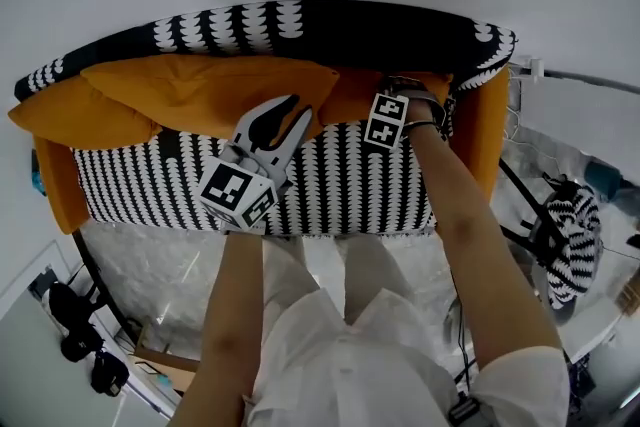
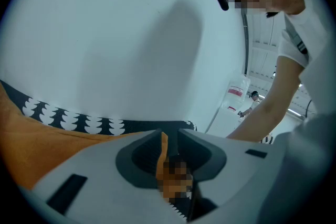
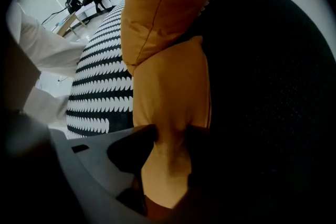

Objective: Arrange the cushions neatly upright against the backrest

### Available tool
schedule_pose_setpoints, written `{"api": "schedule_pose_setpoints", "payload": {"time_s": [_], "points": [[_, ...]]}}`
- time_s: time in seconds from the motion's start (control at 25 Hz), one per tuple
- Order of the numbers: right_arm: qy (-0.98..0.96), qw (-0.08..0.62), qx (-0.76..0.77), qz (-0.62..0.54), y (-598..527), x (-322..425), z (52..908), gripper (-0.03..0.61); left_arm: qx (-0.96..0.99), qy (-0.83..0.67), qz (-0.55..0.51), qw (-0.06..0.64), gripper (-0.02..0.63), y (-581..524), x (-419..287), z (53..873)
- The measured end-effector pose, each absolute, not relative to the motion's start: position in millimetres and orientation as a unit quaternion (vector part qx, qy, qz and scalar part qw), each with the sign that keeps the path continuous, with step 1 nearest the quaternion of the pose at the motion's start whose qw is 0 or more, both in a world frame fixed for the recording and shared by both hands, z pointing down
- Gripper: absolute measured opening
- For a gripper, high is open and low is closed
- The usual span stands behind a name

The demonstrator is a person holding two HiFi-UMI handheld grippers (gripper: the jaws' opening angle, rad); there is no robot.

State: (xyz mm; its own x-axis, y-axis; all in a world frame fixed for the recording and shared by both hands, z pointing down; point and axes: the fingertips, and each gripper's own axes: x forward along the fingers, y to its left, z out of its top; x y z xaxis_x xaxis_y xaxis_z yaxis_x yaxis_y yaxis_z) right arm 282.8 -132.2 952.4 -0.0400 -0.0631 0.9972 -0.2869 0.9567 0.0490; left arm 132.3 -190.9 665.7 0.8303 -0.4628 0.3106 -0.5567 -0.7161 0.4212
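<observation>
While the right gripper pinches the orange cushion at upper middle of the head view, stand it flat against the backrest. The left gripper, jaws apart, straddles the neighbouring cushion's edge.
</observation>
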Motion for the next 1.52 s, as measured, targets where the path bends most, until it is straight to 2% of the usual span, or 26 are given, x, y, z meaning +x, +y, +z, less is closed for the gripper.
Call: {"api": "schedule_pose_setpoints", "payload": {"time_s": [0.16, 0.4, 0.68, 0.84, 1.0, 1.16, 1.36, 1.52], "points": [[-0.708, 0.688, 0.144, 0.068, -128, 283, 947, 0.143, 0.922, -0.274, 0.095, 0.257, 0.106, -188, 133, 665], [-0.684, 0.707, 0.181, 0.015, -119, 300, 933, 0.124, 0.924, -0.269, 0.097, 0.252, 0.106, -184, 141, 655], [-0.676, 0.705, 0.213, 0.04, -113, 334, 937, 0.127, 0.927, -0.265, 0.099, 0.247, 0.106, -179, 151, 648], [-0.69, 0.688, 0.215, 0.063, -121, 327, 939, 0.186, 0.929, -0.264, 0.098, 0.241, 0.106, -179, 157, 646], [-0.707, 0.66, 0.236, 0.094, -125, 320, 921, 0.206, 0.93, -0.266, 0.093, 0.237, 0.106, -178, 154, 638], [-0.744, 0.565, 0.318, 0.161, -136, 313, 866, 0.206, 0.929, -0.271, 0.088, 0.235, 0.104, -172, 150, 618], [-0.785, 0.343, 0.449, 0.252, -159, 298, 745, 0.181, 0.925, -0.301, 0.073, 0.222, 0.103, -171, 123, 574], [-0.818, 0.21, 0.482, 0.235, -163, 272, 644, 0.142, 0.918, -0.333, 0.062, 0.206, 0.1, -165, 83, 531]]}}
